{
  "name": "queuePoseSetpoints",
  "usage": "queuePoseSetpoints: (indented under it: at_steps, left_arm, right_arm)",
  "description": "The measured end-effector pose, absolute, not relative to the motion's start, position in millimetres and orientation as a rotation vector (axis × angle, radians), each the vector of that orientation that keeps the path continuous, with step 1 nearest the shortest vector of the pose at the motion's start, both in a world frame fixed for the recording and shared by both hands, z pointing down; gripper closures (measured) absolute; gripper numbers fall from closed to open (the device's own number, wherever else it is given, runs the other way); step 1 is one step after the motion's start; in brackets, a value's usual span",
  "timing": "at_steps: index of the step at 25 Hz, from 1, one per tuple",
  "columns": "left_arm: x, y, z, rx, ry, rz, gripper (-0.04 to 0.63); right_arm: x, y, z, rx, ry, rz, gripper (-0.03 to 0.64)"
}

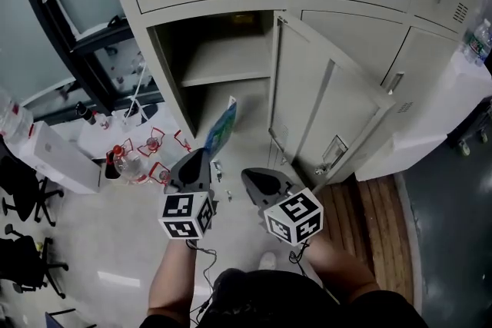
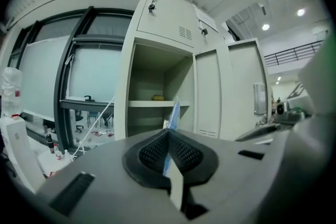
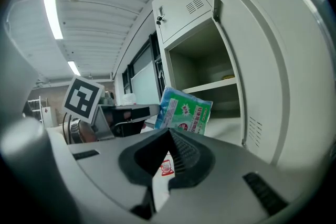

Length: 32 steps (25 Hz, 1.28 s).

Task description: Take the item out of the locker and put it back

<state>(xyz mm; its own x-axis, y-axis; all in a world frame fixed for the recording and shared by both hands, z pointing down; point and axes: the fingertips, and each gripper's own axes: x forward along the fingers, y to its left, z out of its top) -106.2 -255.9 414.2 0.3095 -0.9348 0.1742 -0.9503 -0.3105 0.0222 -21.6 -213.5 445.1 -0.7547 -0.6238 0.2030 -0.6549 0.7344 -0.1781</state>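
Note:
A flat blue-green packet (image 1: 221,128) stands on edge in front of the open locker compartment (image 1: 223,61), with my left gripper (image 1: 201,154) shut on its lower end. The left gripper view shows the packet (image 2: 173,115) edge-on, rising from the closed jaws (image 2: 168,132) towards the locker shelf (image 2: 152,104). My right gripper (image 1: 247,174) hangs just right of it, shut and empty. Its own view shows the packet's printed face (image 3: 184,109) ahead and to the left, beyond the meeting pads (image 3: 169,131). A small yellow thing (image 2: 157,97) lies on the shelf.
The locker door (image 1: 330,111) stands swung open on the right, close to my right gripper. Bottles and red items (image 1: 134,161) lie on the floor at left beside a white box (image 1: 58,157) and office chairs (image 1: 23,196). A wooden platform (image 1: 377,219) runs at right.

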Motion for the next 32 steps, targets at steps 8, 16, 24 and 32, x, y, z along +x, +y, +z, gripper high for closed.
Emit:
queuePoseSetpoints:
  at_steps: [8, 16, 24, 32]
  left_arm:
    - [-99, -294, 412, 2.459, -1.836, 0.252, 0.594]
    - [-93, -340, 421, 2.563, -1.876, 0.397, 0.594]
    - [-91, -386, 441, 2.646, -1.889, 0.577, 0.594]
    - [-89, -413, 469, 2.677, -1.831, 0.714, 0.594]
  right_arm:
    - [-12, -230, 451, 1.063, -2.791, 0.378, 0.617]
    - [-17, -260, 461, 1.146, -2.743, 0.405, 0.617]
    - [-22, -296, 464, 1.235, -2.697, 0.435, 0.617]
    - [-23, -320, 472, 1.291, -2.666, 0.477, 0.617]
